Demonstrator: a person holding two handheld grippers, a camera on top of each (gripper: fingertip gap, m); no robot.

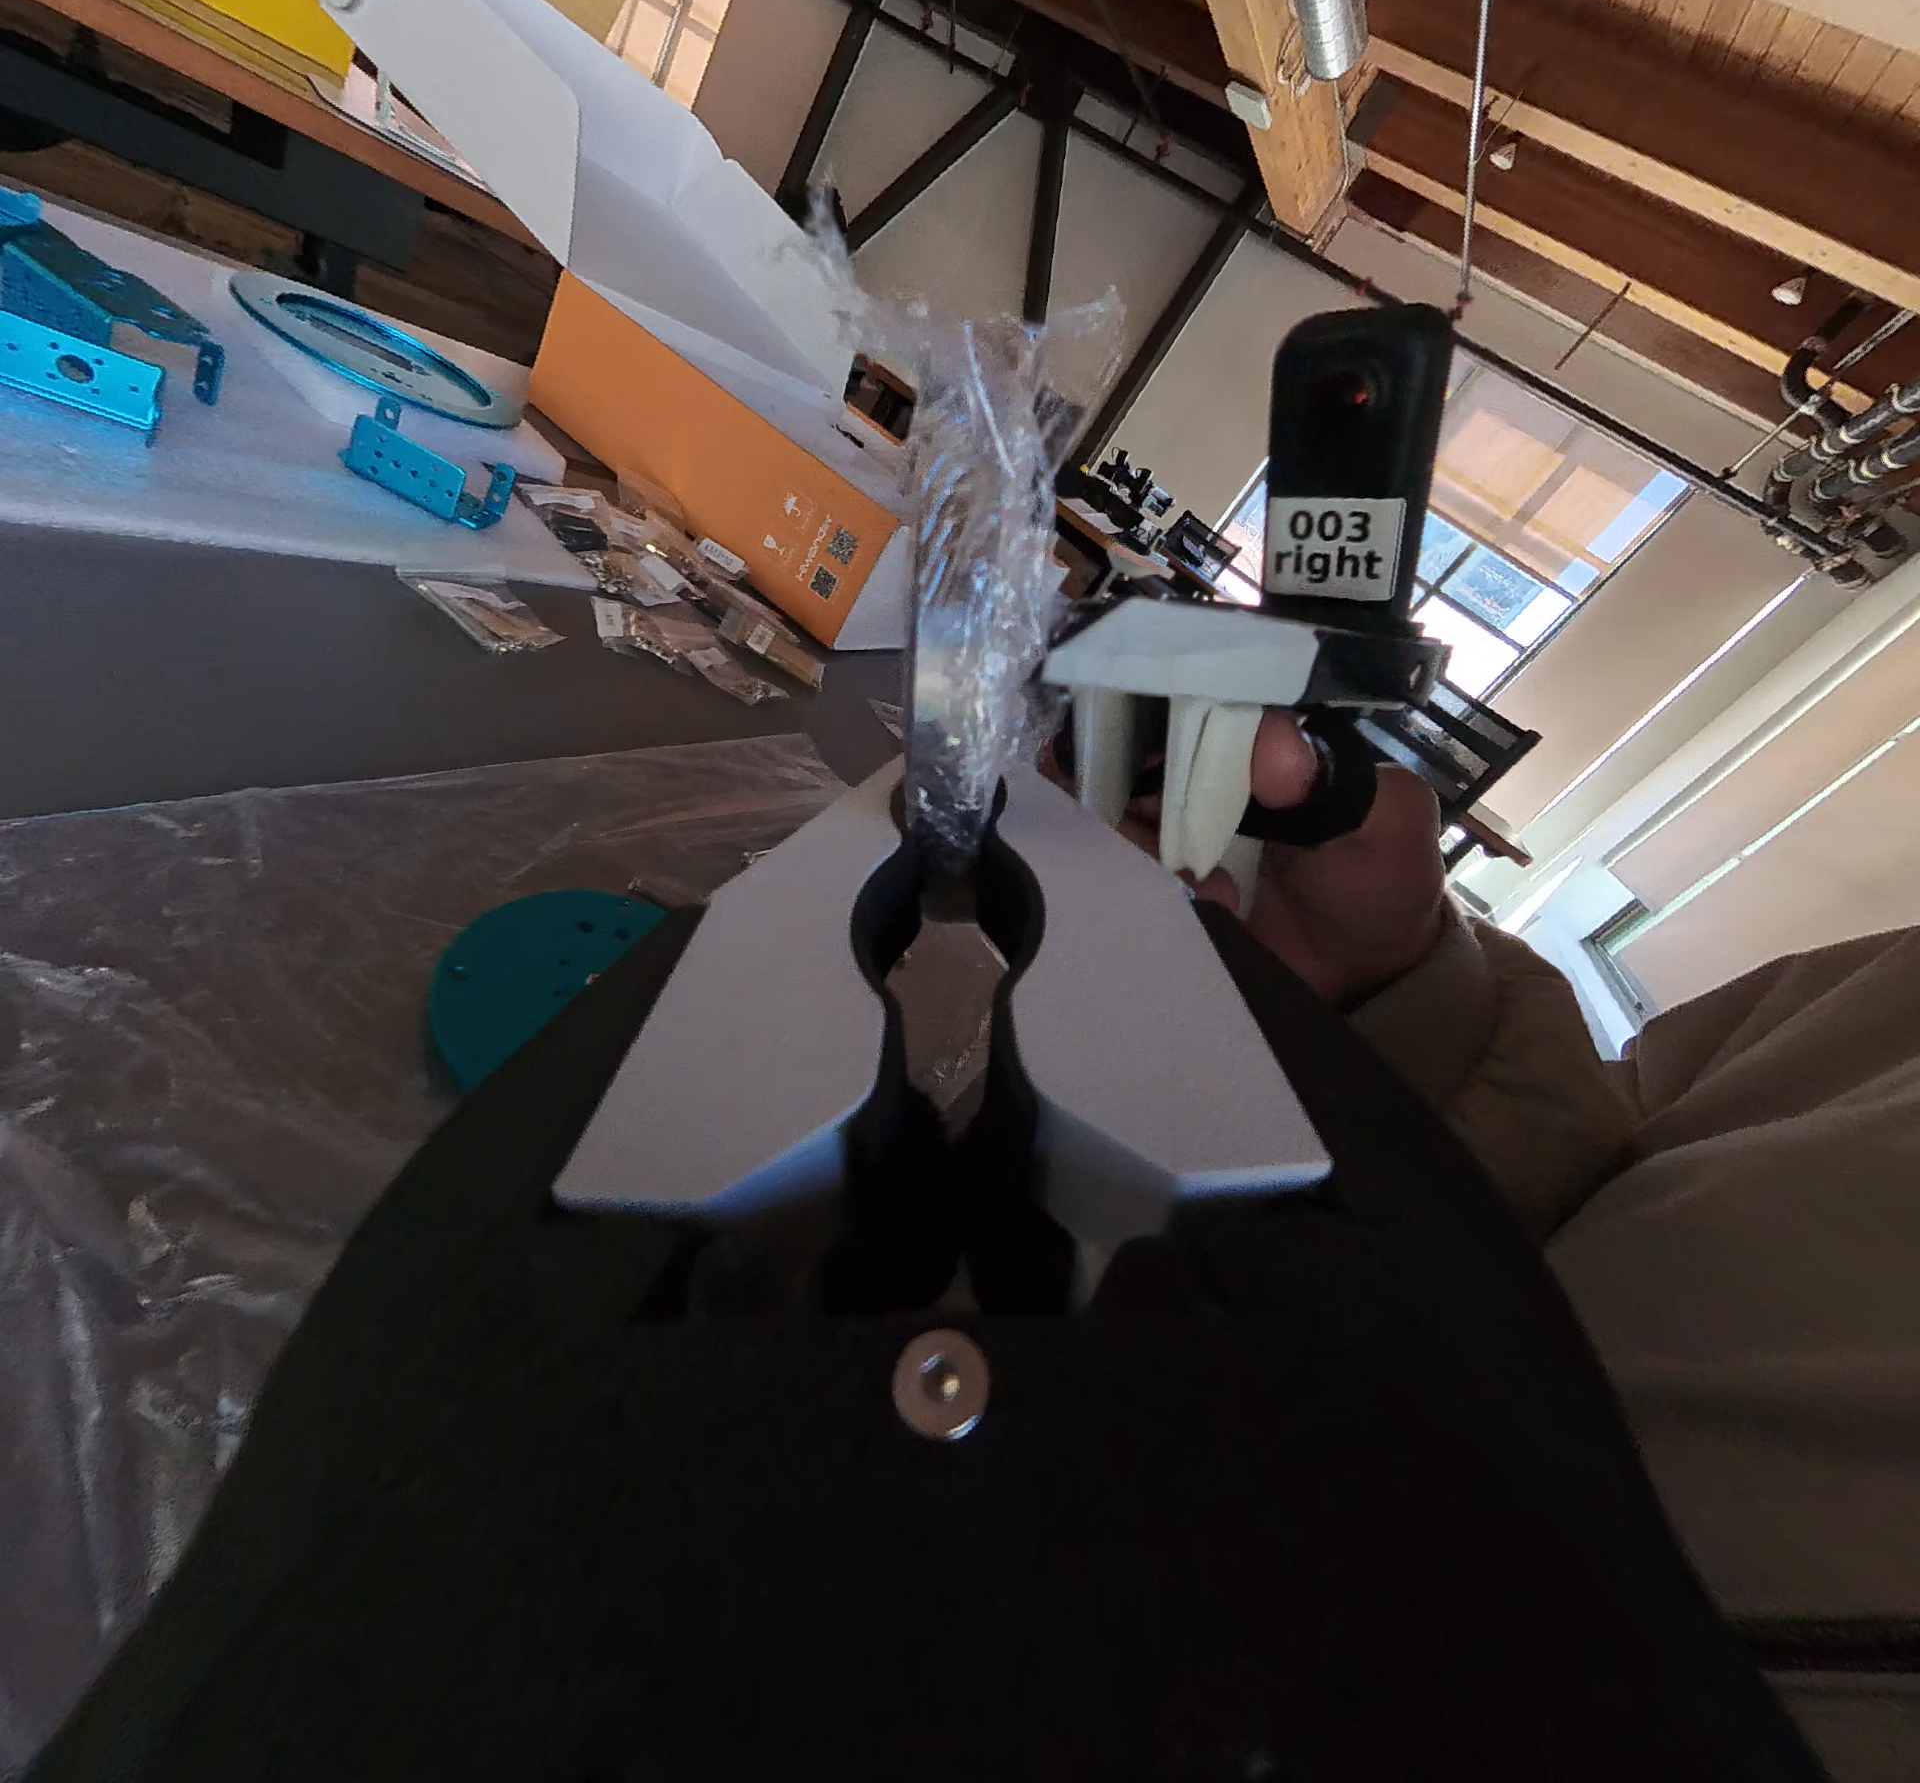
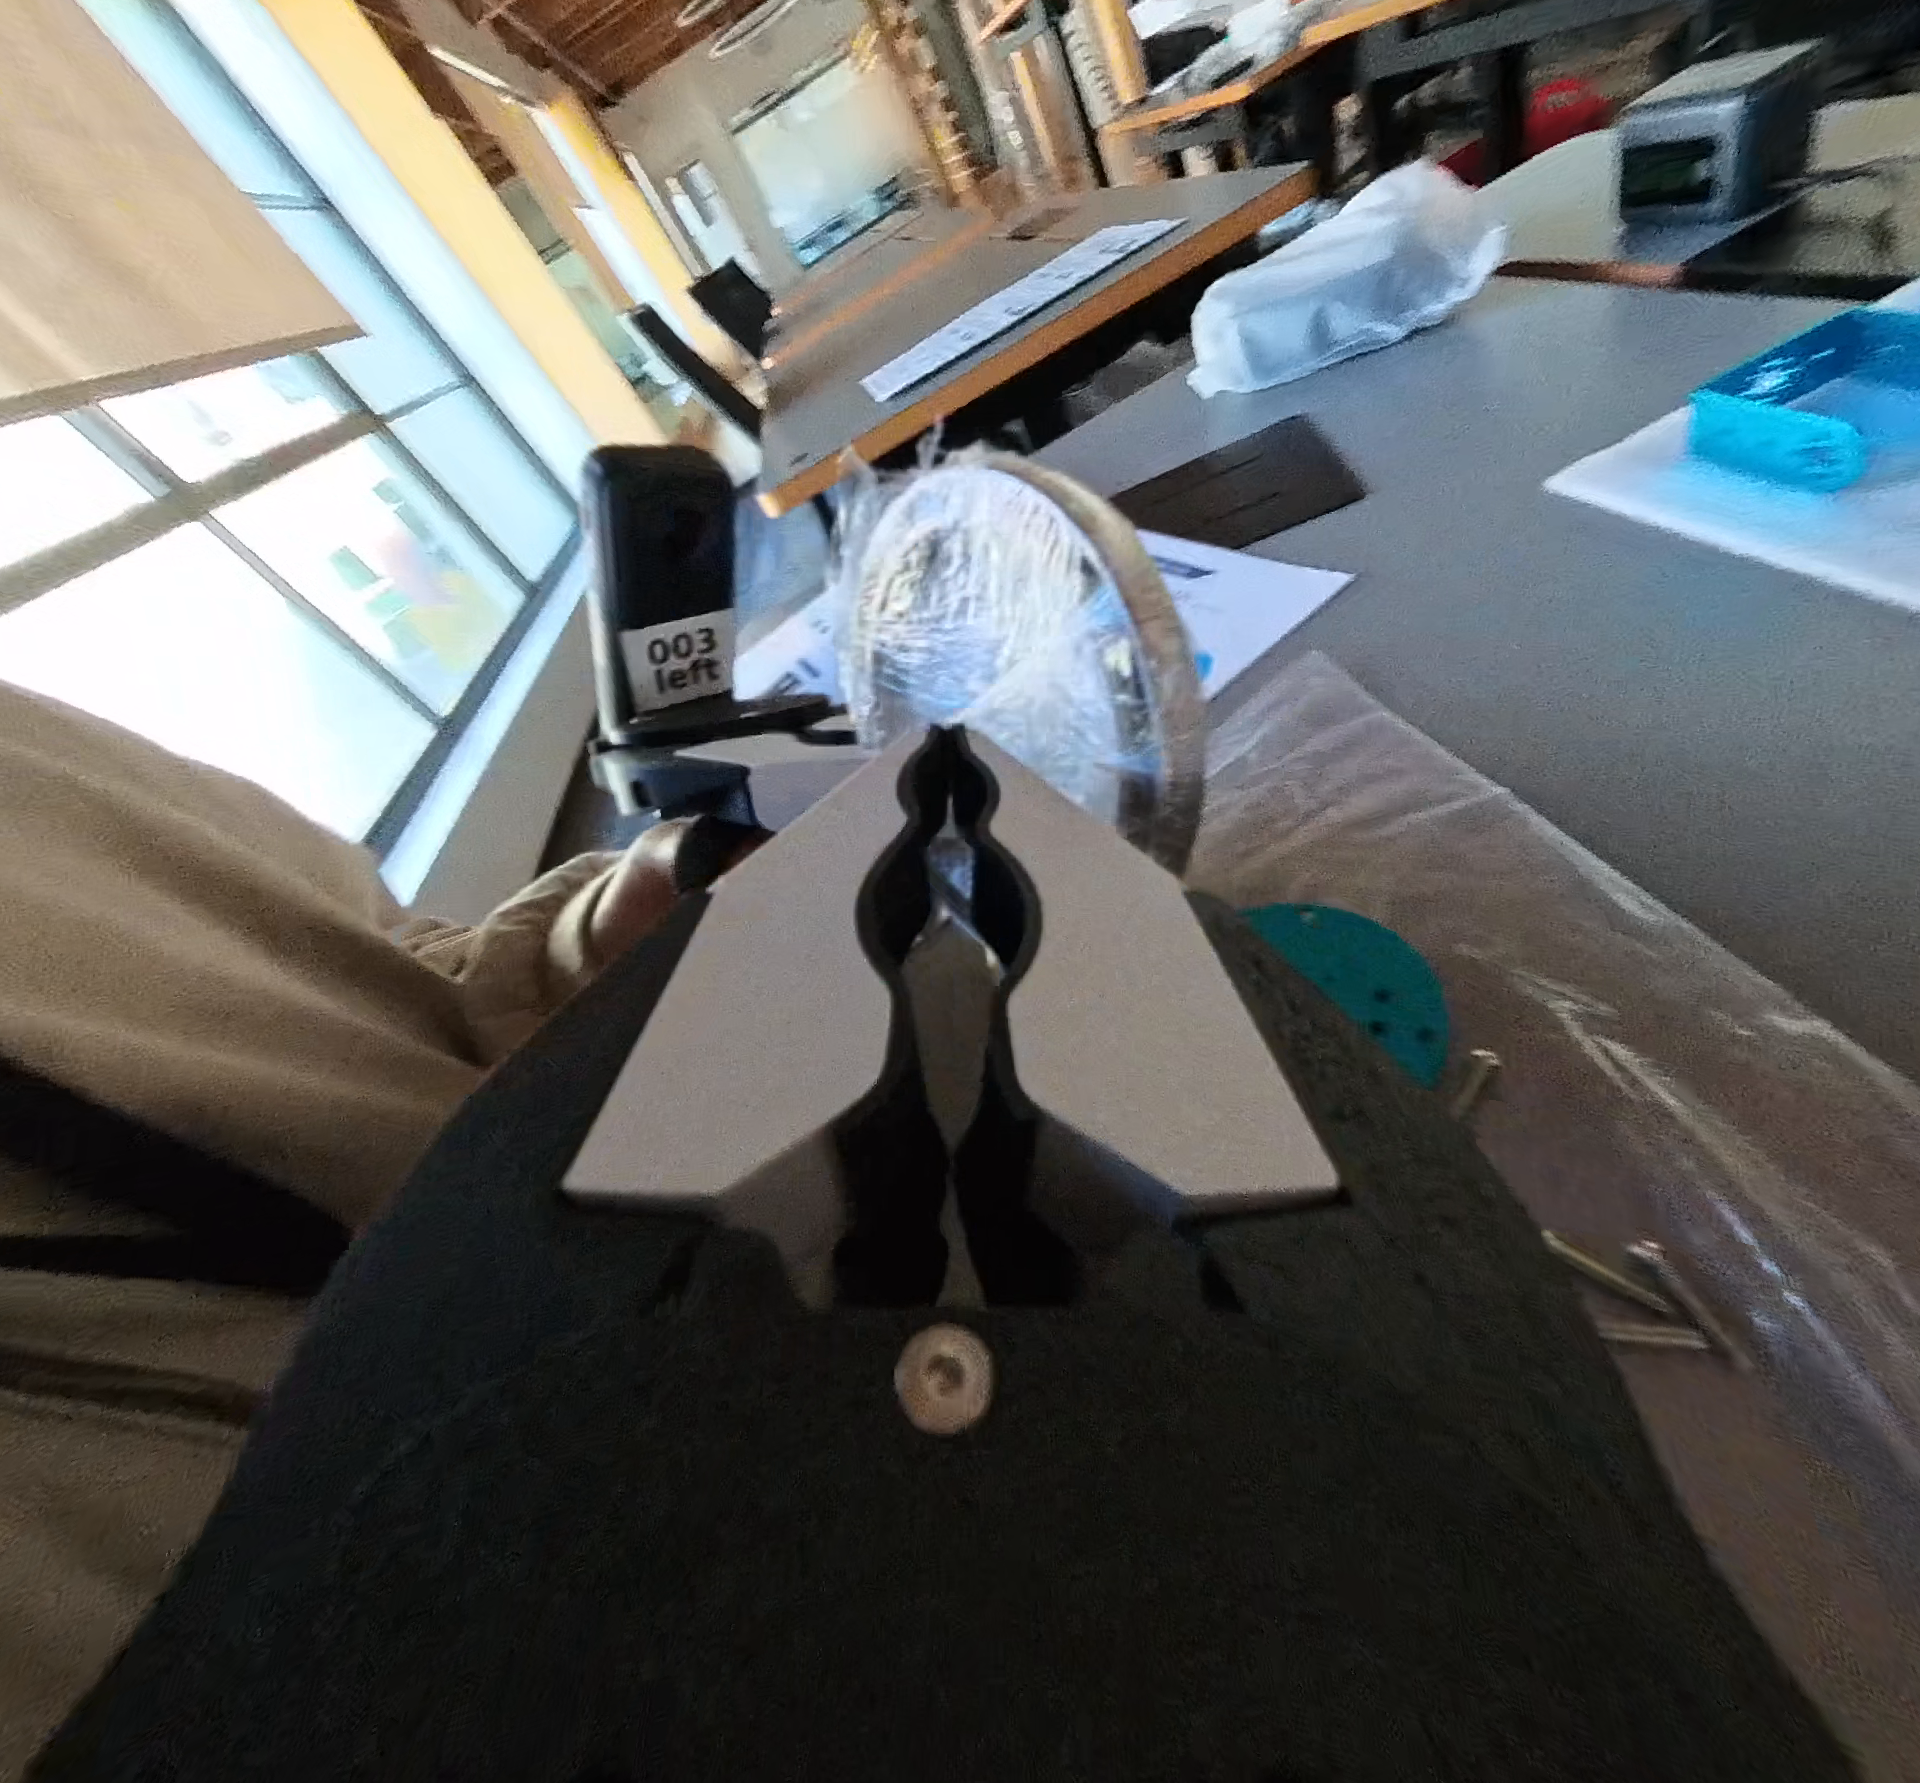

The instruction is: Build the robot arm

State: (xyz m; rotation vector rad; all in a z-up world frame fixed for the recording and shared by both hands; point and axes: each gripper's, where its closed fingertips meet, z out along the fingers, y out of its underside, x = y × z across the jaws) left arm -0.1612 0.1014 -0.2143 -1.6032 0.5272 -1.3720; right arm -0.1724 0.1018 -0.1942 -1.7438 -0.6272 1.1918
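1. Wrapped ring (image 1: 961, 590): a flat silvery metal ring in crinkled clear film, held up edge-on above the table (image 1: 260, 673). It serves as the landmark for the entries below. In the right wrist view it (image 2: 1023, 632) shows more of its face, with the rim curving down its right side.
2. Left gripper (image 1: 948, 814): jaws drawn close together, pinching the lower edge of the wrapped ring between the tips.
3. Right gripper (image 2: 948, 746): jaws drawn together at the tips on the film at the near side of the wrapped ring. In the left wrist view it (image 1: 1153, 788) sits just right of the ring, carried in a person's hand (image 1: 1340, 860) with a beige sleeve.
4. Teal disc (image 1: 540, 975): perforated round plate lying below the ring on a sheet of clear plastic (image 1: 312, 902).
5. Orange box (image 1: 707, 476): behind the ring to its left, with white paper standing out of it.
6. Small packets (image 1: 634, 590): clear bags of hardware scattered on the table left of the ring, before the box.
7. Blue brackets (image 1: 426, 476): anodised metal parts on a white sheet, farther left of the ring.
8. Loose screws (image 2: 1652, 1297): on the clear plastic, below and right of the ring.
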